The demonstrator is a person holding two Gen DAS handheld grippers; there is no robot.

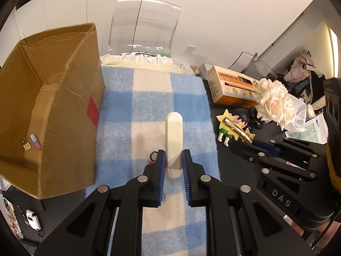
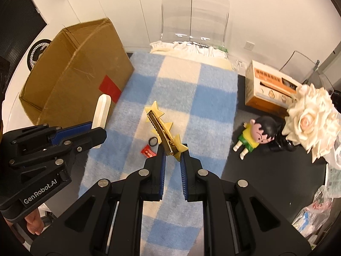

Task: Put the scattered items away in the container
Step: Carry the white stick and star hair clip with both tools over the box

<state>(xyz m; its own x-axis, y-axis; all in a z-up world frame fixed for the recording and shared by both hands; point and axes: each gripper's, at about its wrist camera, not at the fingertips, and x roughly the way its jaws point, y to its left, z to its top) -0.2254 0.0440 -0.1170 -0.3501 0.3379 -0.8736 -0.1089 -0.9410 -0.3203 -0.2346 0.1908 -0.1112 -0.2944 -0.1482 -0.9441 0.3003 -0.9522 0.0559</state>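
Observation:
My left gripper (image 1: 174,152) is shut on a cream oblong bar (image 1: 174,140), held upright above the blue-and-cream checked blanket (image 1: 187,98). The open cardboard box (image 1: 53,106) stands just to its left, with a small pink item and a gold clip (image 1: 32,144) inside. My right gripper (image 2: 173,149) is shut on a gold hair clip with yellow stars (image 2: 162,132), lifted off the blanket (image 2: 202,98). Under it lie a black hair tie (image 2: 153,141) and a small red piece (image 2: 147,151). The left gripper (image 2: 96,130) with the bar (image 2: 102,113) shows at the left, beside the box (image 2: 74,72).
A toy doll (image 2: 253,136) lies on the dark table right of the blanket. A cream rose bouquet (image 2: 311,117) and an orange carton (image 2: 268,89) stand behind it. A clear chair (image 2: 194,15) is at the far end. Plastic bags (image 2: 315,211) sit at the right edge.

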